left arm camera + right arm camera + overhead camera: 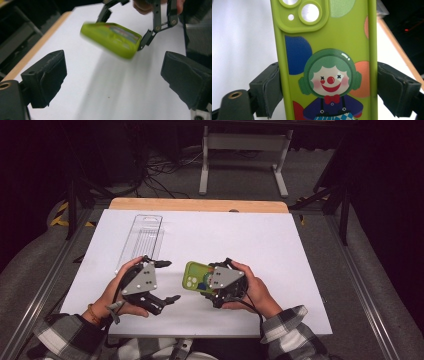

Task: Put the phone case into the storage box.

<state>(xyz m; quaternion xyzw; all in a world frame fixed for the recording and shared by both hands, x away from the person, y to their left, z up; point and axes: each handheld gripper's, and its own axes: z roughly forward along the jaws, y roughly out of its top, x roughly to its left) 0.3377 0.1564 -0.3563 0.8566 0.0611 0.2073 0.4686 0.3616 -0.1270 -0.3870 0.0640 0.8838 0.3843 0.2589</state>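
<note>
Claws sat low in the high view: the right claw (pixel 214 281) squeezed the green phone case (pixel 196 276) by its long sides, above the white bench (pixel 280 250). Left of it, the left claw (pixel 167 281) gaped wide, empty, pointing right at the case.

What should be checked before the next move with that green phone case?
1. Case held: ok. The right gripper has its fingers pressed on both long edges of the case.
2. Case off the sheet: ok. The left gripper view shows it lifted, with its shadow on the white sheet below.
3. Left gripper free: ok. Its fingers stand wide apart with nothing between them.
4. Gap between the grippers: ok. They are apart in the high view.
5. Clear tray: ok. It lies flat on the sheet beyond the left gripper, untouched.
6. Grip firm enough not to slip: cannot tell.
</note>
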